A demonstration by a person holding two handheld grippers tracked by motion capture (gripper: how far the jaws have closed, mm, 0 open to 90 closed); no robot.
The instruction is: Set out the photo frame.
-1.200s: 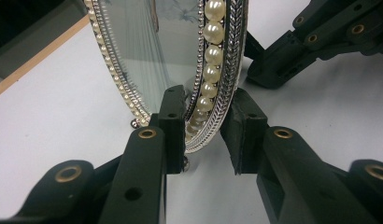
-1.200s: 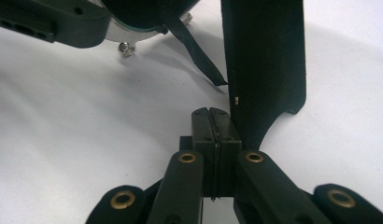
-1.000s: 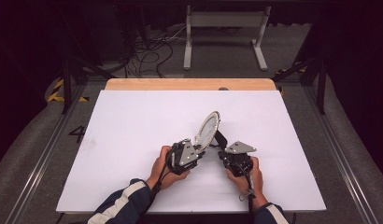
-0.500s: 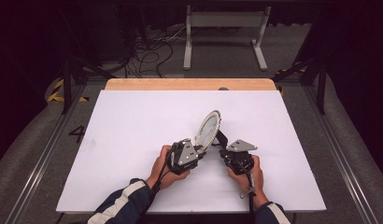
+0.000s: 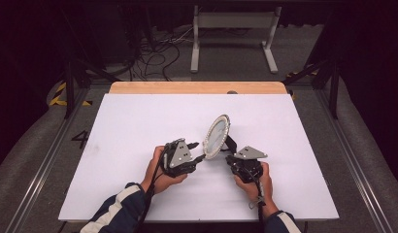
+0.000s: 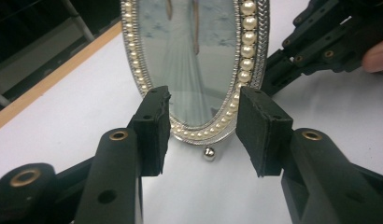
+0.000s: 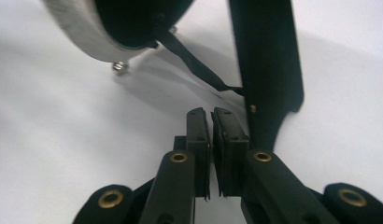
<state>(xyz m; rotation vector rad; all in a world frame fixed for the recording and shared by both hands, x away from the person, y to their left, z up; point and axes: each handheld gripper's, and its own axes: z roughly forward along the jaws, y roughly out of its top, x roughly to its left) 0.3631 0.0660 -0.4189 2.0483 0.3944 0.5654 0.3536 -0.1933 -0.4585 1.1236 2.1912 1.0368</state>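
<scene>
An oval pearl-rimmed picture frame [image 5: 217,135] is seen standing tilted on the white counter [image 5: 139,121], between the two tools. The left tool [image 6: 203,126] is held just before the frame's lower edge; its jaws have just been opening and are parted, with the rim between the pads but not pressed. The right tool [image 7: 211,135] is nearly clenched on nothing, just beside the frame's black back stand [image 7: 269,70].
</scene>
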